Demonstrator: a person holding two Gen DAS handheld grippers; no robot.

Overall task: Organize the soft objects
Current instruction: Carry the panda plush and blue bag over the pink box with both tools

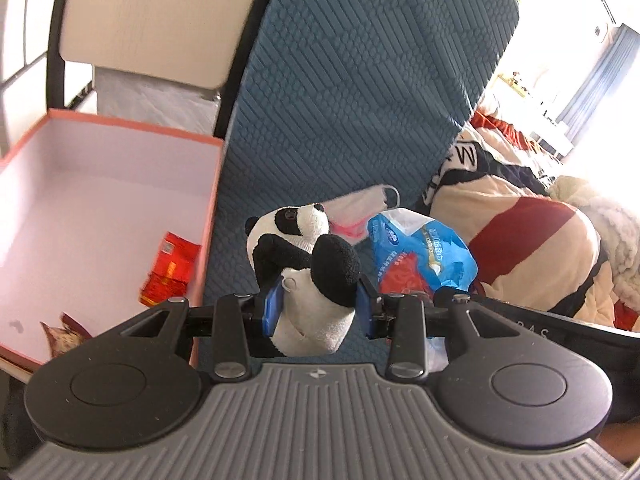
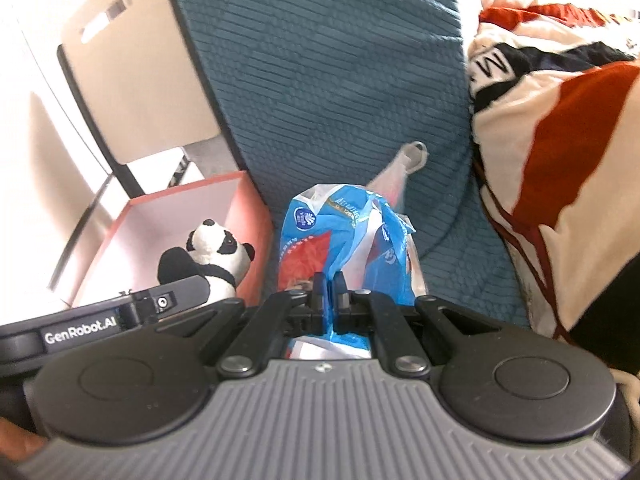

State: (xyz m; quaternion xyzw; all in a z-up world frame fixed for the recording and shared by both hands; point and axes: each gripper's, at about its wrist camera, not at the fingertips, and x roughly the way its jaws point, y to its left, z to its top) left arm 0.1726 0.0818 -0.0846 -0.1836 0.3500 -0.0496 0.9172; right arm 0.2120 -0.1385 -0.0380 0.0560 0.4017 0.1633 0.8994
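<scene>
My left tongs (image 1: 318,312) clamp the plush panda (image 1: 308,276) while my right tongs (image 2: 330,300) pinch the blue tissue pack (image 2: 344,240).

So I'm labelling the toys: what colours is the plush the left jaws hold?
The panda plush is black and white, clearest in the left wrist view.

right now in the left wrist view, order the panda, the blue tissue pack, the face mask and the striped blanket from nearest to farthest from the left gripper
1. panda, clamped in the left gripper.
2. blue tissue pack, just to the right.
3. face mask, behind it on the blue cover.
4. striped blanket, far right.
</scene>
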